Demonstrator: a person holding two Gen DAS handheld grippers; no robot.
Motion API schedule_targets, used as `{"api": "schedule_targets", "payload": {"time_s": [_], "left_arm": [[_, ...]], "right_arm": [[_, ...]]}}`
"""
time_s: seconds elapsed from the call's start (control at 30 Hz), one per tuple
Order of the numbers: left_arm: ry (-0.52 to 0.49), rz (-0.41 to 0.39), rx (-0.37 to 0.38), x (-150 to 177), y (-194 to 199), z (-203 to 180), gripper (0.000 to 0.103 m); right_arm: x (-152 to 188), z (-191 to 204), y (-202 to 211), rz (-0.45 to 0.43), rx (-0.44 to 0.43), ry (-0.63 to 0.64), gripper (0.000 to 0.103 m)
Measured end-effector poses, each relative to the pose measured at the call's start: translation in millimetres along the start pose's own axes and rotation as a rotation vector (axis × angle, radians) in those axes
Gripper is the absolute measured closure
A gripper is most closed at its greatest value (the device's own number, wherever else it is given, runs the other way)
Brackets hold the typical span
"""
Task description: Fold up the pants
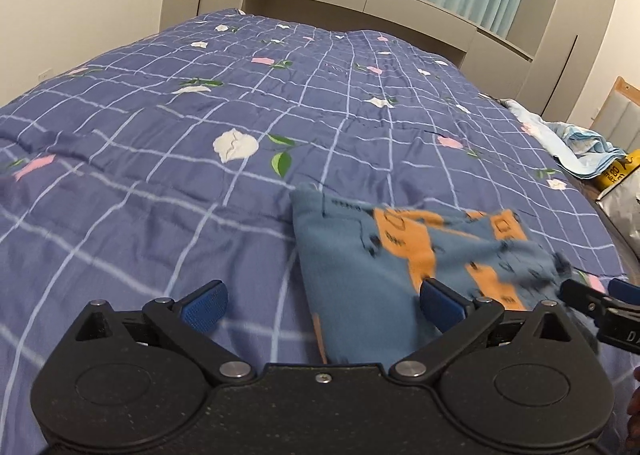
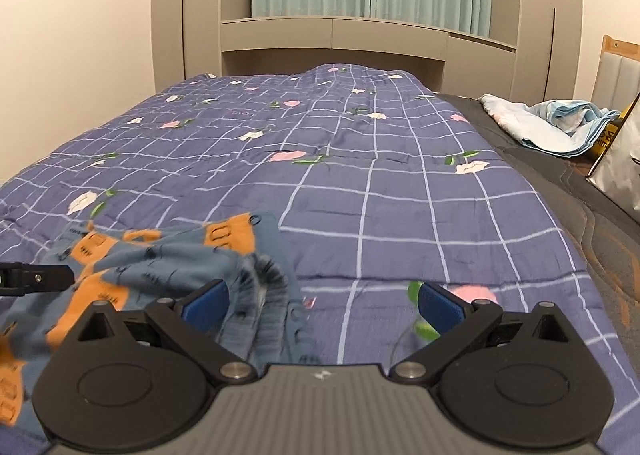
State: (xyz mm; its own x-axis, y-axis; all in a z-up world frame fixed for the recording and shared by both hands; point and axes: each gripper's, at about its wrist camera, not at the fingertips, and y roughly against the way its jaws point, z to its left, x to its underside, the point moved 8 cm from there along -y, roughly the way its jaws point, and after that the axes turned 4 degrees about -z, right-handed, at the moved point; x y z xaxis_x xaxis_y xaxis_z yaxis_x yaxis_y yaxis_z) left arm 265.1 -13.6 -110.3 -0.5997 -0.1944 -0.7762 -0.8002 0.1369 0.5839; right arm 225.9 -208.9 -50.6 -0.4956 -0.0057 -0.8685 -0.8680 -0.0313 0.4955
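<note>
Blue pants with orange patches [image 1: 400, 255] lie folded on the bed's purple checked quilt [image 1: 160, 159]. My left gripper [image 1: 322, 305] is open, low over the quilt, with the pants' left edge between its blue pads; its right pad [image 1: 440, 303] is over the cloth. In the right wrist view the pants [image 2: 160, 255] lie at lower left. My right gripper [image 2: 322, 303] is open over the pants' bunched right edge, holding nothing. The right gripper's tip also shows in the left wrist view [image 1: 600, 303], and the left gripper's finger shows in the right wrist view [image 2: 36, 278].
A crumpled light blue cloth [image 2: 552, 123] and a silver and yellow bag [image 2: 620, 159] lie on the dark mattress at the right. A beige headboard unit [image 2: 332, 39] and green curtains stand at the far end.
</note>
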Motion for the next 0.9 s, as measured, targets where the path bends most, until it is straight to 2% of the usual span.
{"api": "schedule_targets", "payload": {"time_s": [0.37,0.9], "left_arm": [[-0.018,0.005,0.029,32.9,39.8,-13.7,0.001],[-0.017,0.029,0.046,45.0,46.2,-17.9,0.001]], "right_arm": [[24.9,2.2,36.4,0.009,-0.022,-0.009,0.0],[40.7,2.0,45.5,0.011,-0.025,-0.048,0.0]]}}
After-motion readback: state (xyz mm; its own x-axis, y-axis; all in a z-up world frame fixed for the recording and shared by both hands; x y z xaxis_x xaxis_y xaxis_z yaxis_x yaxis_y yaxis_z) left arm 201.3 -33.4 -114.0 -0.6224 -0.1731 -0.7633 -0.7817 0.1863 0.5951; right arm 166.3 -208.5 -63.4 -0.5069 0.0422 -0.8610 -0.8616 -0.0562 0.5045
